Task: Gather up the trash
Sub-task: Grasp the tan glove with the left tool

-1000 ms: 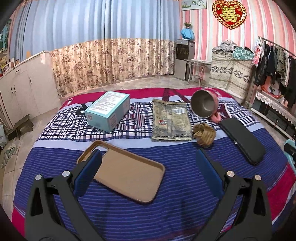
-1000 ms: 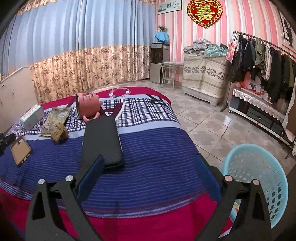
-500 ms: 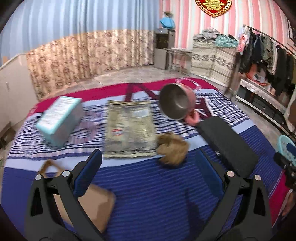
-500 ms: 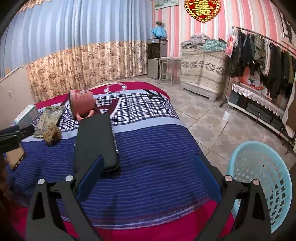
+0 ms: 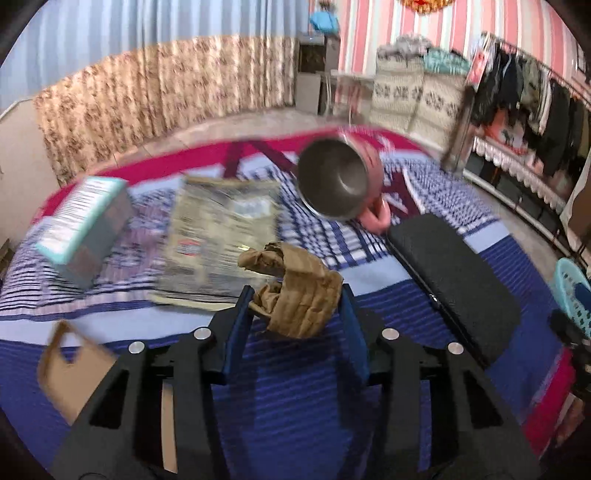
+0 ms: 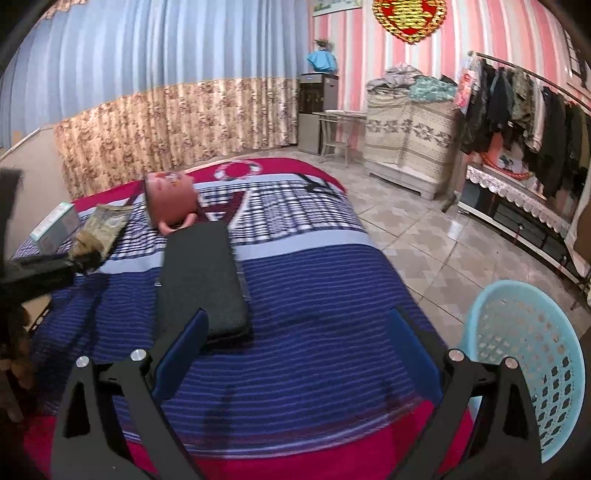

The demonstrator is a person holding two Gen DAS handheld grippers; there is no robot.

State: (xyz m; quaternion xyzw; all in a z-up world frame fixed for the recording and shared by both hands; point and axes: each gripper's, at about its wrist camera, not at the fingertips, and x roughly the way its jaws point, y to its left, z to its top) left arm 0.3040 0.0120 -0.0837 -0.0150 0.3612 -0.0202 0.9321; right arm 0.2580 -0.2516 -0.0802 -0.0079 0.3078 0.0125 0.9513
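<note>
The crumpled brown paper [image 5: 300, 291] sits bunched on the blue striped bedspread [image 5: 295, 398]. The light blue basket [image 6: 524, 354] stands on the floor beside the bed.

You won't get any readable text here. Print on the teal box [image 5: 83, 230] and the foil packet [image 5: 221, 236], both beyond the left jaws, is blurred. Gold character on the red heart wall ornament [image 6: 409, 16] is cropped, illegible.

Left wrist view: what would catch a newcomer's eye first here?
The crumpled brown paper caught between the pads of the left gripper, whose jaws have just been closing on it, at the picture's middle. Behind it a metal-lined pink mug lies tipped on the striped bedspread.
</note>
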